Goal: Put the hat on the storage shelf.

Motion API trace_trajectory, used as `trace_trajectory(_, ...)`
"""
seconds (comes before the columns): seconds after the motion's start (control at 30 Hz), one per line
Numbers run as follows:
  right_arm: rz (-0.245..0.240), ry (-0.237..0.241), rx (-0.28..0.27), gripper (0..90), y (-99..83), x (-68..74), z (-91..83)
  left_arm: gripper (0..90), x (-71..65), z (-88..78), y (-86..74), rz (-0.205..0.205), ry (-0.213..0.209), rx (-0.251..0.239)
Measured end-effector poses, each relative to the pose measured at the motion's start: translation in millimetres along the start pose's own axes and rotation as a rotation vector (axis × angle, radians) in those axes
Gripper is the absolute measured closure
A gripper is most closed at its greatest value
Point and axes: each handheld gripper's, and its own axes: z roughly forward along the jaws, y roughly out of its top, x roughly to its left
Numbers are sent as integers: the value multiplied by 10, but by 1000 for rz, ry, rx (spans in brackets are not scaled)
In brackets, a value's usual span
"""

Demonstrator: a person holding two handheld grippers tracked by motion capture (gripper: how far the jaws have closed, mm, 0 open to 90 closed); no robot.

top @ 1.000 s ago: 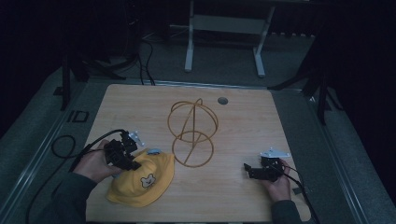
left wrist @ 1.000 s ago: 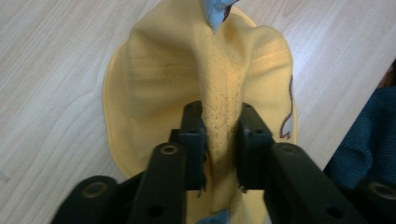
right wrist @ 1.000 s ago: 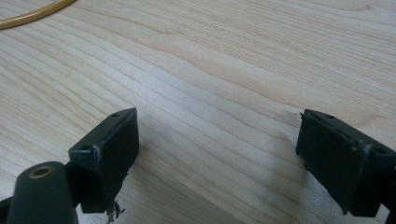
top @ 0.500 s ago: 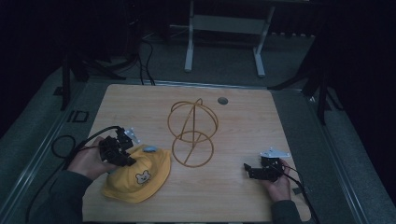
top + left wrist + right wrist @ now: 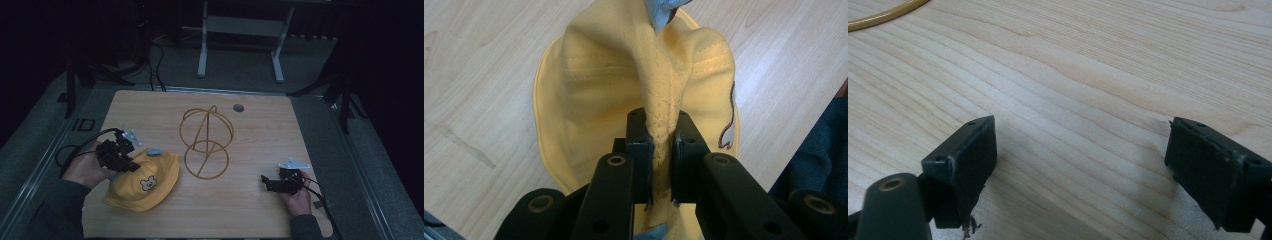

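A yellow child's hat [image 5: 145, 182] with a small bear patch and a blue tab lies at the table's front left. My left gripper [image 5: 131, 166] is shut on a fold of the hat's fabric; in the left gripper view the pinched yellow hat [image 5: 624, 75] rises between the jaws of the left gripper [image 5: 659, 145]. A gold wire stand [image 5: 206, 142] made of rings stands upright at the table's middle. My right gripper [image 5: 265, 183] rests low at the front right, open, with bare wood between the fingers of the right gripper [image 5: 1080, 160].
The wooden table [image 5: 260, 130] has a round grommet [image 5: 238, 107] near its far edge. A piece of the wire stand's base ring [image 5: 883, 17] shows at the top left of the right gripper view. Cables trail off the table's left side.
My left gripper has drawn back to the left with the hat's fold in it, dragging the hat a little that way. The right gripper has stayed put.
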Motion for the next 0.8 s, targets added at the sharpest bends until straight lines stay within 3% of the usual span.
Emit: trace_trajectory(0.8,4,1,0,133,2,2,0,813,231,-323,6,-51,36,-84)
